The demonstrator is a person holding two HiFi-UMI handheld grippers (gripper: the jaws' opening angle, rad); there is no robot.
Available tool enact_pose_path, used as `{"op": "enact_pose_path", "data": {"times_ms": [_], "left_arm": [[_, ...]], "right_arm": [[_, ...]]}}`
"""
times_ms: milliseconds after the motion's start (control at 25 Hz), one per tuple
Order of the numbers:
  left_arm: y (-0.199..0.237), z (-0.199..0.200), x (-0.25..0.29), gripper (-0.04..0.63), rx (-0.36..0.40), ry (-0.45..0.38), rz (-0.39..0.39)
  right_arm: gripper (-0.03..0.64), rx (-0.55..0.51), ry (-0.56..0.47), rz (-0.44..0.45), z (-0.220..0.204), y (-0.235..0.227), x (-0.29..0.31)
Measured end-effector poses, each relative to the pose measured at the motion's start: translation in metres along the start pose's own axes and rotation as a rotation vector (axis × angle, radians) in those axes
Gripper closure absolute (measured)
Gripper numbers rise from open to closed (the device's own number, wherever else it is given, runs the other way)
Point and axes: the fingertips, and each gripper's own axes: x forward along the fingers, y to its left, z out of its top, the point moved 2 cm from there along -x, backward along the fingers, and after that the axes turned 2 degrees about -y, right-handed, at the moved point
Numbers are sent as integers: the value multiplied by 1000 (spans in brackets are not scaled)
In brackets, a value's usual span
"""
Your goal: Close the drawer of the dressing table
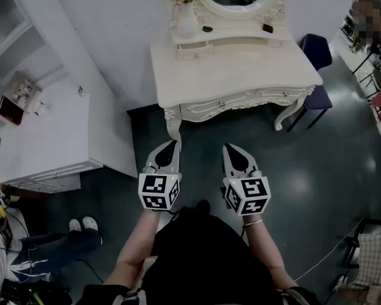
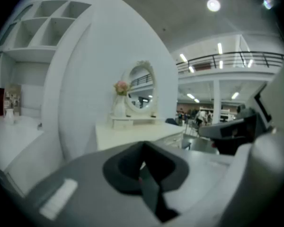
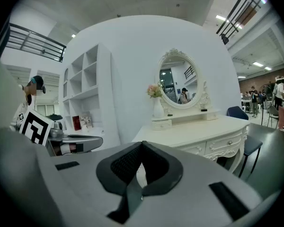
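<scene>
I face the cream dressing table (image 1: 241, 72), arms held low and well short of it. My left gripper (image 1: 170, 146) and right gripper (image 1: 232, 150) both have their jaws pressed together, with nothing in them. A small drawer (image 1: 192, 49) under the vase (image 1: 186, 21) seems to jut out. I judge the reach is not yet begun. Next I need to extend over the tabletop and push the drawer's front squarely in.

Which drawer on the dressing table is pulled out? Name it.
The small upper drawer below the flower vase; it juts out from the mirror shelf, while the front drawers sit flush.
</scene>
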Motion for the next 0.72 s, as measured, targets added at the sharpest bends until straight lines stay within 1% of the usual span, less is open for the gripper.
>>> {"op": "enact_pose_path", "data": {"times_ms": [160,720], "left_arm": [[2,2,5,588,3,-4,-7],[-2,6,16,588,6,-21,12]], "right_arm": [[614,1,-13,5,2,-6,4],[614,32,-8,35,-2,-18,13]]}}
